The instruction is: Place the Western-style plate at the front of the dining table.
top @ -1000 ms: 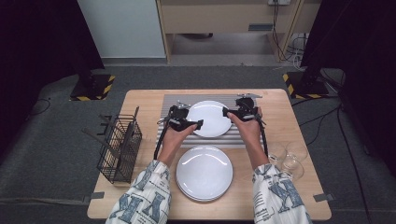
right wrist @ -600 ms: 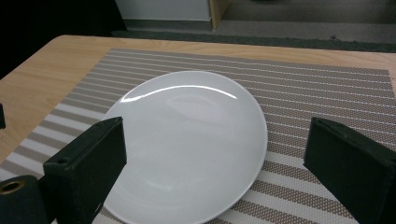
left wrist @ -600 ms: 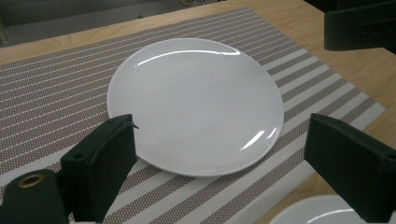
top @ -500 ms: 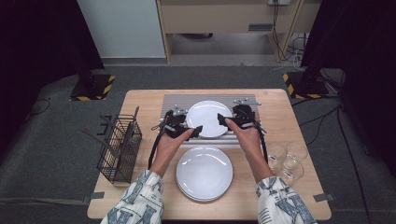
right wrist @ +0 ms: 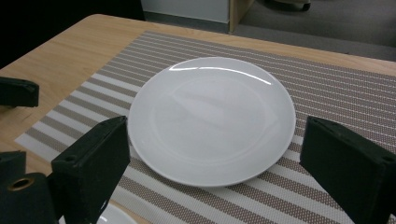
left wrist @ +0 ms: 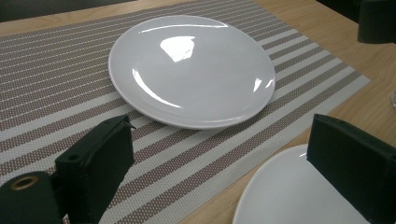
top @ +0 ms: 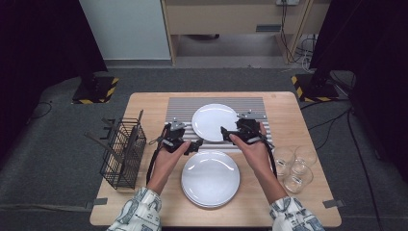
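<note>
Both the left gripper (top: 196,144) and right gripper (top: 225,132) are standing open and empty, flanking the near rim of the plate (top: 214,121) lying just ahead on the striped mat (top: 180,108)

The person wears white sleeves (top: 140,211) printed with dark lettering, and each black gripper, left gripper (top: 190,144) and right gripper (top: 228,134), has blocky matte jaws and a trailing black cable.

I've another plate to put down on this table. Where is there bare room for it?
Bare wood lies at the table's far left corner, beyond the basket, and at the far right, beyond the glasses. The mat is free left of its plate. The middle is crowded: stacked plates and both hands.
</note>
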{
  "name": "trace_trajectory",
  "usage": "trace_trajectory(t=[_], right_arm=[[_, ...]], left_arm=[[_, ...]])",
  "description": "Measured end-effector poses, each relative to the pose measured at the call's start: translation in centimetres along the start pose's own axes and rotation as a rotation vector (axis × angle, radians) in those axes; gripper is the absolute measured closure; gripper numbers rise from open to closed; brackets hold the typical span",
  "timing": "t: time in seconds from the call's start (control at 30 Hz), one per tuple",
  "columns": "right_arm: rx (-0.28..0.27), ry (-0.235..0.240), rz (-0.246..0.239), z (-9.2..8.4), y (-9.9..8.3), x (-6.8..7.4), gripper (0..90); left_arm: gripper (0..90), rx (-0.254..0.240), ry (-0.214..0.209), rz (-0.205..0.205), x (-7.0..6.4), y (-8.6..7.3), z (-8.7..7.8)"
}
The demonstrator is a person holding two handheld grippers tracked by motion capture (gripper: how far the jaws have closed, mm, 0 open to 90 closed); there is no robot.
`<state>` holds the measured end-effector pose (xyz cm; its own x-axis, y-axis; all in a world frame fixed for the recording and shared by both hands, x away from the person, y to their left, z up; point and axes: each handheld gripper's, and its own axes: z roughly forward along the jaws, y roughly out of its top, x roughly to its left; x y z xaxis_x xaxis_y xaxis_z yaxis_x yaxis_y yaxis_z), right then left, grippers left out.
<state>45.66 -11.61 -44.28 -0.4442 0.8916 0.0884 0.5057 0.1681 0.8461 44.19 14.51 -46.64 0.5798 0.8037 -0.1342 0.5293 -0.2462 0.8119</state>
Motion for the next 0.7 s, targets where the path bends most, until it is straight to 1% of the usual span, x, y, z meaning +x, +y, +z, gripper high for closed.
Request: trace_trajectory(t=[0.07, 0.13, 0.17, 0.2, 0.23, 0.27, 0.33, 0.4, 0.57, 0.7], right_arm=[[-0.008, 0.013, 0.001, -0.4, -0.3, 0.3, 9.7], [-0.013, 0.026, -0.002, -0.9, -0.7, 0.6, 10.1], [-0.010, 0.031, -0.008, -1.1, -0.9, 0.7, 10.1], [-0.005, 0.030, -0.014, -1.2, -1.1, 0.8, 10.3], [0.001, 0.024, -0.015, -1.4, -1.3, 1.0, 11.1], [0.001, 0.030, -0.016, -1.5, -1.5, 1.1, 11.2], [0.002, 0.041, -0.017, -1.7, -2.0, 1.3, 11.0], [0.004, 0.044, -0.020, -1.8, -2.5, 1.5, 10.9], [0.009, 0.064, -0.028, -2.2, -3.6, 1.8, 10.8], [0.010, 0.076, -0.028, -2.5, -4.3, 2.0, 10.7]], left_arm=[[6.6, 0.002, -0.003, 0.010, -0.3, -0.3, -0.2], [6.7, -0.010, -0.008, 0.012, -0.6, -0.7, -0.4], [6.8, -0.005, -0.009, 0.026, -0.7, -0.8, -0.5], [7.0, -0.008, -0.013, 0.029, -0.9, -1.0, -0.6], [7.0, -0.009, -0.020, 0.028, -1.0, -1.2, -0.7], [7.0, -0.005, -0.027, 0.031, -1.0, -1.4, -0.7], [7.1, -0.007, -0.024, 0.033, -1.1, -1.9, -0.9], [7.2, -0.012, -0.030, 0.025, -1.1, -2.2, -0.9], [7.2, -0.010, -0.038, 0.027, -1.2, -2.5, -1.3], [7.2, -0.007, -0.036, 0.054, -1.4, -2.8, -1.7]])
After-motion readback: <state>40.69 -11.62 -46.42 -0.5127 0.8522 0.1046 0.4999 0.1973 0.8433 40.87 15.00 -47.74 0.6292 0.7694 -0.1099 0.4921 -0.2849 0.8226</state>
